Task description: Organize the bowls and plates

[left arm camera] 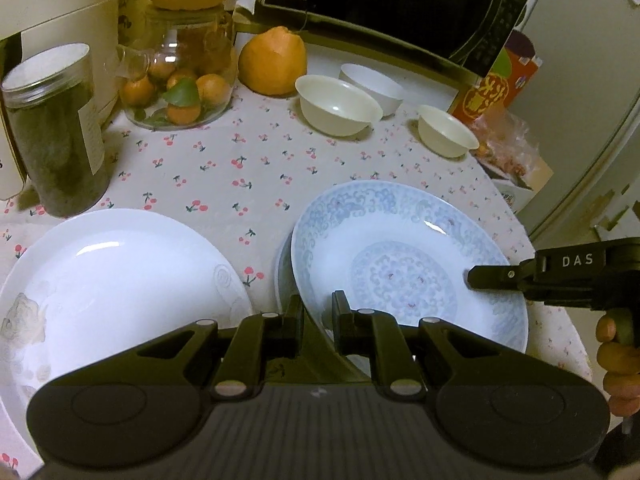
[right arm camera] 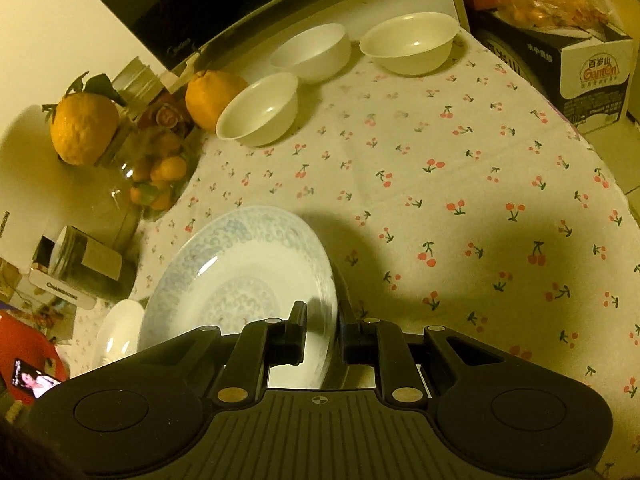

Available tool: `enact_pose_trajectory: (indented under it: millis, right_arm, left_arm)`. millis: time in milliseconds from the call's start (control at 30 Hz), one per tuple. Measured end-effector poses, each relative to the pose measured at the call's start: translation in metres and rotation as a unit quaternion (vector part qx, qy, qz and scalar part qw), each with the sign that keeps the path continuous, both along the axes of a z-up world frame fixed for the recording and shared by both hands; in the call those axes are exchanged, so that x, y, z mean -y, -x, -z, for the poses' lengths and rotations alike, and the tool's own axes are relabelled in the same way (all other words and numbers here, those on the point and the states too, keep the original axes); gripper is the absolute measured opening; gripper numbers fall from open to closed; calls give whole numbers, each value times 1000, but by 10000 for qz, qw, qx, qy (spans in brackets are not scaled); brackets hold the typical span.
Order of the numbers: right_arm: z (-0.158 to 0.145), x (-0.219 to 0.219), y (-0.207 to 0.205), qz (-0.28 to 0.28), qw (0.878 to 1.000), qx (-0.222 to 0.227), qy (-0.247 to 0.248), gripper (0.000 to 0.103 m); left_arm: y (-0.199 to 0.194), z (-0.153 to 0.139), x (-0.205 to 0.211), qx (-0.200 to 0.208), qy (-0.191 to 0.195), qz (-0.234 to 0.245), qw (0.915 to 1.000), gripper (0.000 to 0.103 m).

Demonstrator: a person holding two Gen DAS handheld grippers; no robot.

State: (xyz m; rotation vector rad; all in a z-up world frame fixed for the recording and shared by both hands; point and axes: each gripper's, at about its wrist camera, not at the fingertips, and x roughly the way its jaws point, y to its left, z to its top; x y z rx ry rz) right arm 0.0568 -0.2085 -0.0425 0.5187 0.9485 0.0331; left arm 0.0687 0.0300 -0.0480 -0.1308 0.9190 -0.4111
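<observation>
Both grippers have the blue-patterned plate (left arm camera: 400,256) by opposite edges, a little above the cherry-print bench (left arm camera: 224,168).

The left gripper (left arm camera: 318,308) has its jaws pinching the plate's near-left rim, and the right gripper (right arm camera: 323,318) pinches the rim on the other side, one finger over the lip and one under. The plate sits tilted between them, beside the plain white plate (left arm camera: 116,280), with what looks like another plate's edge just below it. I'd judge it glazed ceramic: stiff, fairly heavy for so thin a grip, slick at the lip and quick to chip if it knocks its neighbour. The rim is the only sensible hold, taken on two sides to keep it level. The three small white bowls (left arm camera: 338,106) wait further back near the microwave (left arm camera: 392,4).
</observation>
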Motion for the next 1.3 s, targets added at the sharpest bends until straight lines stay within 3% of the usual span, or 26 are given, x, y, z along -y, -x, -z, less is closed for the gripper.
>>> enact_pose_trajectory:
  millis: [300, 700, 1300]
  right_arm:
    - [-3, -3, -1, -105, 9998, -3, 177, 16]
    - [-3, -5, -2, -182, 9982, -126, 565, 17]
    - [-5, -4, -5, -238, 9981, -217, 530, 19]
  left_arm:
    - [-1, -2, 2, -68, -109, -5, 9999, 13]
    - [5, -2, 17, -84, -609, 267, 9978, 15]
    - [5, -7, 14, -303, -522, 213, 9979, 15]
